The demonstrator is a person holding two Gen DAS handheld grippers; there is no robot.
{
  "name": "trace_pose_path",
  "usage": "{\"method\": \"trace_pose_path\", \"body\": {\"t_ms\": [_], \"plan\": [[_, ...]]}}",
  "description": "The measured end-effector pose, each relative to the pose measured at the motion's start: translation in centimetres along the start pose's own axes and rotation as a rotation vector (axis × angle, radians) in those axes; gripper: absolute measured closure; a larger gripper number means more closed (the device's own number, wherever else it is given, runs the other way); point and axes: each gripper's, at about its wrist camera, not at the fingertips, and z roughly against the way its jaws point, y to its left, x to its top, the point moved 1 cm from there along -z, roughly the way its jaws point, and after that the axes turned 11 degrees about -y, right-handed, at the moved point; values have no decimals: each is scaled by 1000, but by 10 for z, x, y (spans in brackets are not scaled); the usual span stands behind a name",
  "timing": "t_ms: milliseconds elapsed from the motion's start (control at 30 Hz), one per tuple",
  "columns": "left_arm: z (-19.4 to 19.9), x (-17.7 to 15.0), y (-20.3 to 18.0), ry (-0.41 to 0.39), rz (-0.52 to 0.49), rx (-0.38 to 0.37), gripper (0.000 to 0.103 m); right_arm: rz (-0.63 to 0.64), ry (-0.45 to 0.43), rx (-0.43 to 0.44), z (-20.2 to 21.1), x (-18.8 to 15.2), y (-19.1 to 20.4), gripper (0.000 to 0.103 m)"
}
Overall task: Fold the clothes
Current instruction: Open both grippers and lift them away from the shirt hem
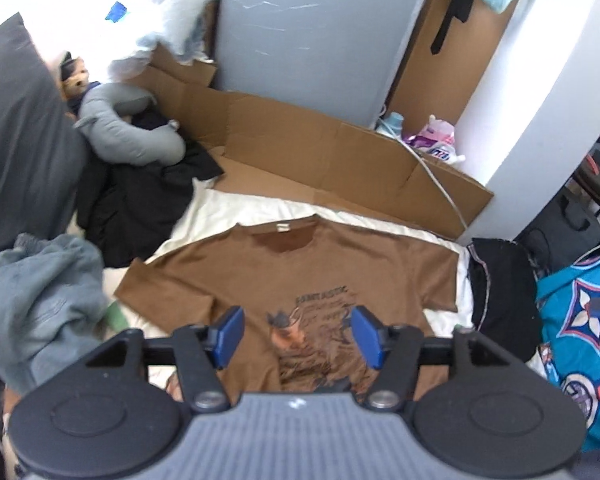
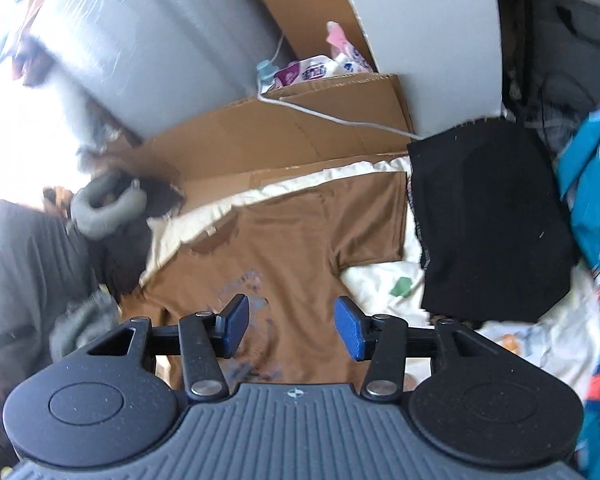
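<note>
A brown T-shirt (image 1: 300, 268) with a dark chest print lies spread flat, front up, on a cream sheet (image 1: 228, 208), collar pointing away from me. My left gripper (image 1: 298, 330) hovers open above the print, nothing between its blue pads. In the right wrist view the same brown T-shirt (image 2: 292, 240) appears tilted, one sleeve stretched toward the upper right. My right gripper (image 2: 292, 326) is open over the shirt's lower body, holding nothing.
A folded black garment (image 2: 488, 220) lies right of the shirt, beside a turquoise patterned cloth (image 1: 572, 332). A grey-blue garment (image 1: 44, 296), black clothes (image 1: 140, 204) and a grey neck pillow (image 1: 128, 132) crowd the left. Flattened cardboard (image 1: 320, 152) and a white cable (image 2: 340, 118) lie behind.
</note>
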Motion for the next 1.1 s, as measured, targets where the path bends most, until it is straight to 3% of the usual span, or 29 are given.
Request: {"method": "trace_pose_path", "body": {"t_ms": [133,633,867,1100], "plan": [[-24,19,-24,10,-59,-6,36,-121,-9,-48,-21,-11,-16,48],[-139,66,-88,76,-123,-18,36,-82,6,-33,-91,-14,-2,48],[-204,67,-120,114,-149,-36,36,-46,12,-48,-132,-20,-11,45],[-269,44,-155,135,-205,-77,36,-96,-19,-64,-174,-36,-48,44]]}}
